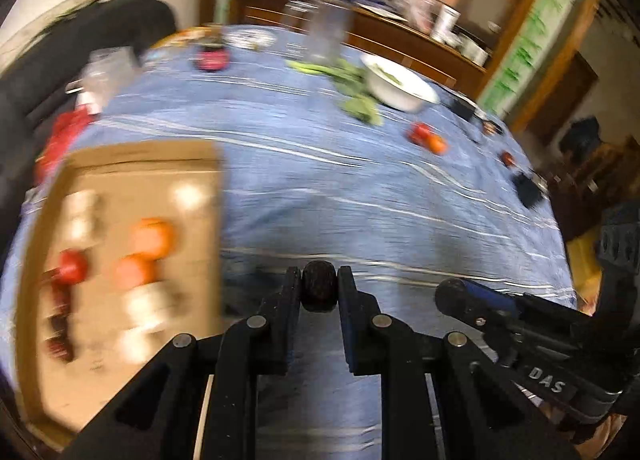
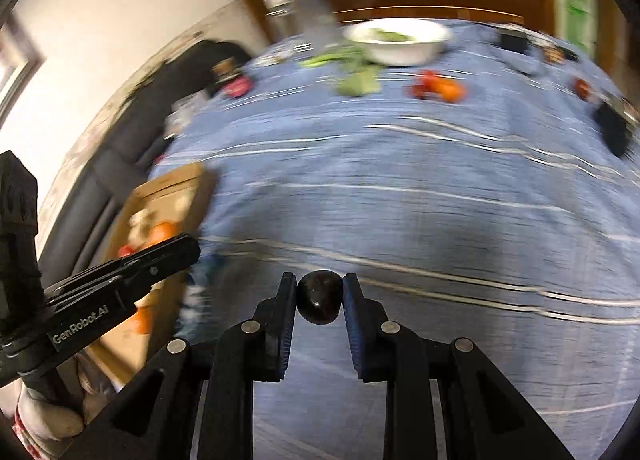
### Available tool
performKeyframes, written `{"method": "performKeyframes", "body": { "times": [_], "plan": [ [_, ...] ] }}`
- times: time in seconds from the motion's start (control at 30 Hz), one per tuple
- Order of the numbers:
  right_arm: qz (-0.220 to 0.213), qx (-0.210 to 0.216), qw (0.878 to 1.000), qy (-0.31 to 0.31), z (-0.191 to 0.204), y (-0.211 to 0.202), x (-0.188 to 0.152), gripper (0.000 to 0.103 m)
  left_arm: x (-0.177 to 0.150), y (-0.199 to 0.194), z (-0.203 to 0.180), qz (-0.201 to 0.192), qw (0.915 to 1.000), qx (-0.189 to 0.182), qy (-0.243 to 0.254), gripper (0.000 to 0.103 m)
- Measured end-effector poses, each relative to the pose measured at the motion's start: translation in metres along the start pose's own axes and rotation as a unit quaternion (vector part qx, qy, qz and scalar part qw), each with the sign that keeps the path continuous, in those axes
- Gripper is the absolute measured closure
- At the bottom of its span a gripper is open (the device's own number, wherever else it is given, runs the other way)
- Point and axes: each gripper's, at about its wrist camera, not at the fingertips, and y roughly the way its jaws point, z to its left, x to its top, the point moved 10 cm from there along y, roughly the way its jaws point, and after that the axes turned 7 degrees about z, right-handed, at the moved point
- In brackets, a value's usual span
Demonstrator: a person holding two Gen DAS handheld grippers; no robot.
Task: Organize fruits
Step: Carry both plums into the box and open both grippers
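My left gripper [image 1: 319, 286] is shut on a small dark round fruit [image 1: 317, 286], held above the blue tablecloth. My right gripper [image 2: 320, 298] is shut on a dark glossy fruit [image 2: 320, 302]. A cardboard tray [image 1: 120, 163] lies left of the left gripper and holds two oranges [image 1: 154, 238], a red fruit [image 1: 72, 266] and white items. The tray also shows in the right wrist view [image 2: 176, 183]. A red fruit and an orange [image 1: 428, 137] lie together far across the table, also in the right wrist view [image 2: 438, 89]. Both views are motion-blurred.
A white bowl [image 1: 400, 95] with greens stands at the back, green leaves [image 1: 360, 103] beside it. A clear bottle [image 1: 328, 35], a dark jar [image 1: 212, 55] and black items [image 1: 528, 189] are on the tablecloth [image 1: 360, 187]. A wooden sideboard stands behind.
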Motion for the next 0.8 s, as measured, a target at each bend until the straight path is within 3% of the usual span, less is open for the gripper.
{"method": "performKeyframes", "body": {
  "times": [0.17,0.33,0.6,0.8],
  "plan": [
    [0.023,0.044,0.997,-0.066,0.087,0.023,-0.003,0.077,-0.021,-0.023,0.087,0.001,0.9971,0.047,-0.060,0.085],
    [0.051,0.059,0.991,-0.109,0.142,0.053,-0.018,0.077,-0.050,-0.022,0.146,0.022,0.9924,0.080,-0.092,0.085],
    [0.082,0.030,0.984,-0.154,0.173,0.093,-0.042,0.077,-0.072,-0.011,0.172,0.048,0.9917,0.076,-0.091,0.085],
    [0.074,0.004,0.985,-0.158,0.175,0.103,-0.038,0.075,-0.070,-0.005,0.172,0.053,0.9924,0.069,-0.086,0.085]
  ]
}}
